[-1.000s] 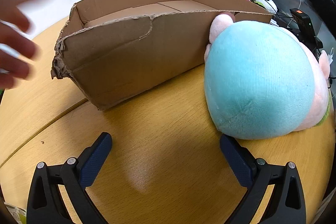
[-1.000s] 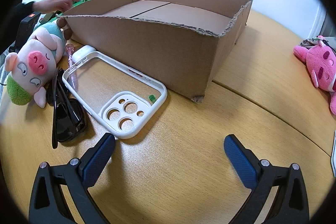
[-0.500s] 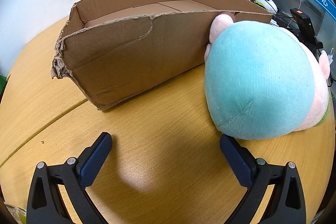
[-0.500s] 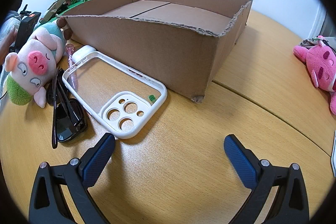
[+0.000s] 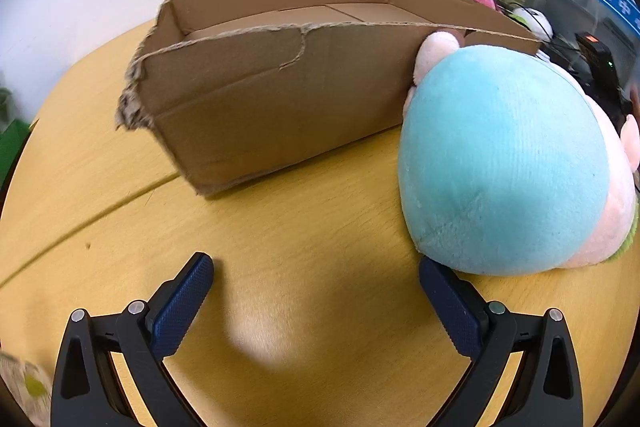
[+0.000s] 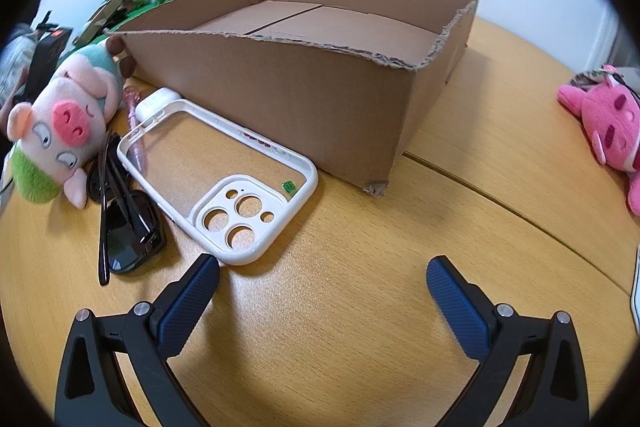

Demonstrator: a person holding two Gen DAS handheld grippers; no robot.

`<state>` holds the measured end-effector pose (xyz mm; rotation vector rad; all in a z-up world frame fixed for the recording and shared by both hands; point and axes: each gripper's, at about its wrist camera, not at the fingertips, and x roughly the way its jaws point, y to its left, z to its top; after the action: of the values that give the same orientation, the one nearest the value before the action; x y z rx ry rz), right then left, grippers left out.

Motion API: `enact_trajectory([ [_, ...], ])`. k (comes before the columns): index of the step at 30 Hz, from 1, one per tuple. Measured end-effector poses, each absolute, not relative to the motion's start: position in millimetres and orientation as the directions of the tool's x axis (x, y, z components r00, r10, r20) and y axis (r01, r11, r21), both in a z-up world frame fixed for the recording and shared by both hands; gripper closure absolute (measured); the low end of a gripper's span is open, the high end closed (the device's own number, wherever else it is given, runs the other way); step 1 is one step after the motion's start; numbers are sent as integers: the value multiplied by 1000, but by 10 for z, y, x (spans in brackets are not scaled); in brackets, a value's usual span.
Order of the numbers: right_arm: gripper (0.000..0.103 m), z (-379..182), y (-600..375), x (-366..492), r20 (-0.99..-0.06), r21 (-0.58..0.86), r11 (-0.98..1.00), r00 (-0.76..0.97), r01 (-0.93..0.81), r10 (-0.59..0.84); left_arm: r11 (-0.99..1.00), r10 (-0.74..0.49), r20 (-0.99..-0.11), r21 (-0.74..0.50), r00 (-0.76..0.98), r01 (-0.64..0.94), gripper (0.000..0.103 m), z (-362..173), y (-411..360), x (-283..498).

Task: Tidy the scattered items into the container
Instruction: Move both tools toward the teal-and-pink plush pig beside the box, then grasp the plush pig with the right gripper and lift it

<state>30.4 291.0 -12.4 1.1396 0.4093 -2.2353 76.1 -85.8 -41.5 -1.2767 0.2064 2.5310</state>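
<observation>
Left wrist view: the left tongs (image 5: pixel 316 269) hover low over the desk (image 5: pixel 304 227), jaws spread wide and holding nothing; the right-hand pad sits just beside the base of the plush pig (image 5: pixel 508 163).
Right wrist view: the right tongs (image 6: pixel 322 273) are likewise wide open and empty, the left-hand pad just short of the phone case (image 6: pixel 298 187).
Step in hand: judged as the opening reach, since nothing lies in the cardboard box (image 6: pixel 280 99).
Doing it well, left: swing towards the pig and close across its soft body rather than an ear; it should squash, so a deep bite is wise before lifting over the torn rim.
Doing it well, right: the case lies flat, so one pad should go inside the frame and one outside, pinching the near rail.
Risk: the sunglasses (image 6: pixel 124 227) touch the case's left edge and may drag along.
Box: shallow, brown, open-topped, ragged edges, empty floor, mid-desk.
Pig: blue back, pink face, green collar, leaning against the box's wall.
Case: white frame, clear back, camera holes nearest the tongs.
Also waiting: a white earbud case (image 6: pixel 154 103) and a pink pen (image 6: pixel 134 107) beside the box.
</observation>
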Motion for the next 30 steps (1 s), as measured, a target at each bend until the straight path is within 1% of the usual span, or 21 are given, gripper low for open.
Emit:
enact_trajectory([
  [5, 0, -142, 2981, 668, -809, -9, -885, -524, 465, -267, -970, 148, -808, -6, -571, -242, 0, -417, -883, 1012],
  [8, 0, -152, 3000, 808, -814, -7, -893, -522, 450, -256, -983, 109, -783, 5, -612, -182, 0, -340, -864, 1250],
  [9, 0, -156, 3022, 855, -814, -8, -896, -523, 445, -252, -987, 106, -769, -7, -630, -158, 0, -282, -859, 1331],
  [11, 0, -128, 2980, 984, -810, -14, -899, -532, 437, -246, -989, 143, -729, -76, -670, -129, 0, -117, -862, 1473],
  [13, 0, -46, 2849, 1208, -772, -39, -885, -576, 464, -268, -981, 185, -678, -167, -712, -96, 0, 75, -869, 1576],
  [16, 0, 268, 2643, 1567, -680, -61, -870, -658, 490, -323, -955, 246, -638, -288, -730, -71, 0, 320, -812, 1605],
  [19, 0, 643, 2338, 1727, -599, 9, -844, -673, 537, -435, -937, 295, -608, -333, -737, -101, 0, 481, -667, 1472],
  [21, 0, 828, 2099, 1727, -563, 66, -822, -659, 565, -498, -926, 324, -613, -361, -721, -109, 0, 513, -567, 1293],
  [23, 0, 905, 1831, 1703, -554, 105, -794, -627, 599, -547, -912, 343, -640, -401, -687, -82, 0, 440, -534, 1102],
  [26, 0, 847, 1466, 1653, -588, 119, -766, -577, 632, -567, -888, 368, -666, -458, -649, -35, 0, 283, -604, 922],
  [30, 0, 664, 1145, 1582, -624, 154, -745, -520, 650, -583, -884, 369, -687, -468, -626, -8, 1, 126, -619, 865],
])
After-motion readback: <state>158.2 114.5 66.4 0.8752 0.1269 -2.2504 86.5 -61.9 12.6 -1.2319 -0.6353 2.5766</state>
